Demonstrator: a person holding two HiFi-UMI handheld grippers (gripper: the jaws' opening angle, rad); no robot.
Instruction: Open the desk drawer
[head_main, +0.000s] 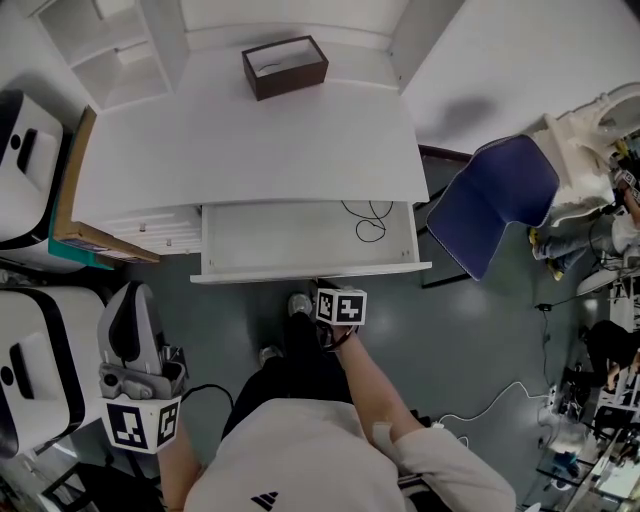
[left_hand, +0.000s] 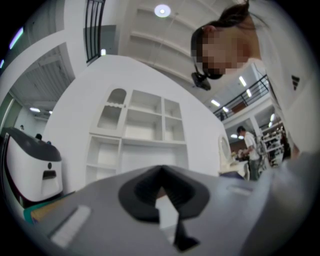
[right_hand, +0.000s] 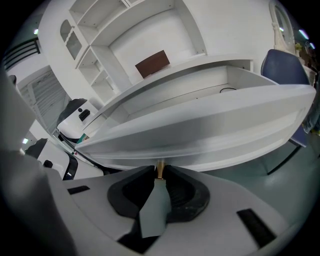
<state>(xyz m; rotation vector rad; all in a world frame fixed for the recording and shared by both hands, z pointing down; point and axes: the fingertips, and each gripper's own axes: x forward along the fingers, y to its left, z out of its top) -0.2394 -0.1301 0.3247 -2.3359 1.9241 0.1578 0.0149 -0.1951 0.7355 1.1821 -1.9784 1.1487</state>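
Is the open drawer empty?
No, a thin black cable lies looped in the right part of the drawer.

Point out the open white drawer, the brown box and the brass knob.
open white desk drawer (head_main: 280, 236), head view, its bare floor.
dark brown rectangular box (head_main: 291, 82), head view, its front wall.
small brass drawer knob (right_hand: 160, 169), right gripper view, its stem.

Setting: I read this as a furnished home-study mock-up standing inside a large robotics lab hall.
Furniture: white counter (head_main: 250, 150), white shelf unit (left_hand: 140, 135) behind it, blue chair (head_main: 497, 195) beside it.
Hall: high ceiling with a round lamp (left_hand: 162, 10); upper-level railing (left_hand: 252, 92).
Equipment: white machines (head_main: 30, 150) on my left; loose cable (head_main: 500, 395) on the grey floor (head_main: 470, 330).
Activity: a person (left_hand: 248, 145) standing in the background; cluttered benches (head_main: 600, 420) on my right.
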